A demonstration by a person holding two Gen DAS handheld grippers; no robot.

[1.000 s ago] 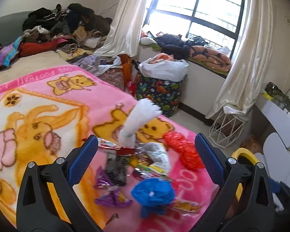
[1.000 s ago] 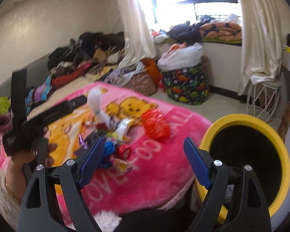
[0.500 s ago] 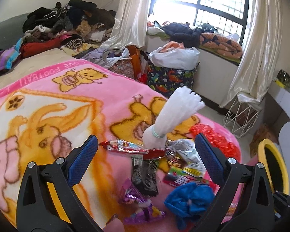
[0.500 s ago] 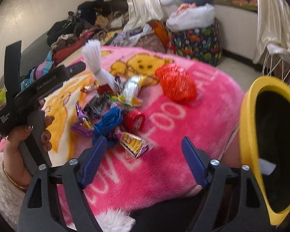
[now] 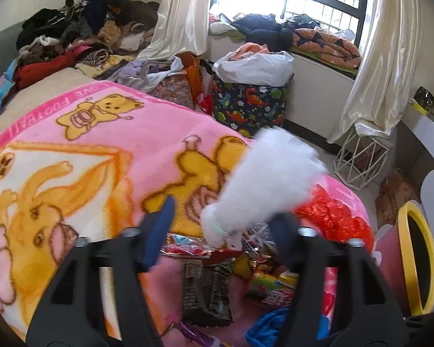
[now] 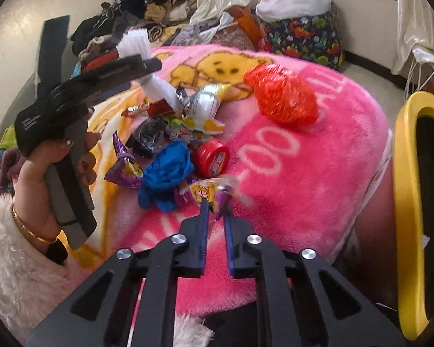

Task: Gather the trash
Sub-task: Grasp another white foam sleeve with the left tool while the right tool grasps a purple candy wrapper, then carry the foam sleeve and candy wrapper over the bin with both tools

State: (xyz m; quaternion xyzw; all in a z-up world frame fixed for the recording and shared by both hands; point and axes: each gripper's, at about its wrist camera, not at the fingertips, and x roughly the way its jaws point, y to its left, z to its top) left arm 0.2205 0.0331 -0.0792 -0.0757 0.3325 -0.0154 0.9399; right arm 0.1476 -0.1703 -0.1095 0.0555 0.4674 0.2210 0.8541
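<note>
A pile of trash lies on the pink cartoon blanket: a red crumpled bag, a blue crumpled bag, a red lid, a silver wrapper and a black wrapper. My right gripper is shut on a yellow-and-purple snack wrapper at the pile's near edge. My left gripper is closing around a white fluffy tassel. The tassel sits between the jaws, and the left finger is still apart from it. A yellow-rimmed bin stands to the right of the bed.
A person's hand in a fluffy white sleeve holds the left gripper. Clothes are heaped at the bed's far end. A dinosaur-print basket, a white wire stand and curtains stand by the window.
The left gripper moved forward to the white tassel and its jaws narrowed around it. The right gripper dropped to the pile and shut on the yellow-and-purple wrapper.
</note>
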